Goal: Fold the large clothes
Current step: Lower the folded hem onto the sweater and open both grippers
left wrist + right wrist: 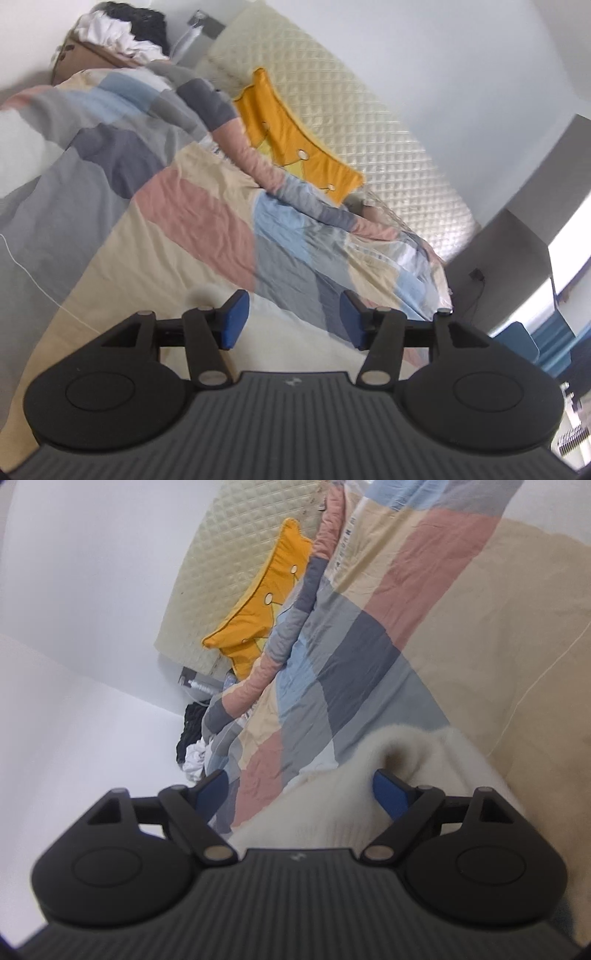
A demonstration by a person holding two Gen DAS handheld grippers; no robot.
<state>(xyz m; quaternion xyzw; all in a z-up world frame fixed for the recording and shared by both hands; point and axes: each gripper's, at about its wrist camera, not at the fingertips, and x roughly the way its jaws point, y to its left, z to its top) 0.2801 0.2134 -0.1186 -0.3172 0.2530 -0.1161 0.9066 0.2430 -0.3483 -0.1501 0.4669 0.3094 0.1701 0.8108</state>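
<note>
The left gripper [294,319] is hovering over the patchwork quilt [207,214] on the bed, its jaws spread wide and holding nothing; the right gripper [299,794] is also gaping wide, with a fluffy cream garment [332,797] bunching up between its blue pads [388,794], unclamped; the garment is lying on the quilt's near edge; an orange cushion [291,136] is leaning against the quilted headboard [369,129].

Left gripper [294,317]: jaws spread, flat patchwork quilt [192,221] ahead – passage open. Far edge obstructed by a rolled quilt ridge [258,162], orange cushion [295,140] and quilted headboard [369,122]. Right gripper [297,794]: cream knit garment [332,801] fills the gap (bunched).
</note>
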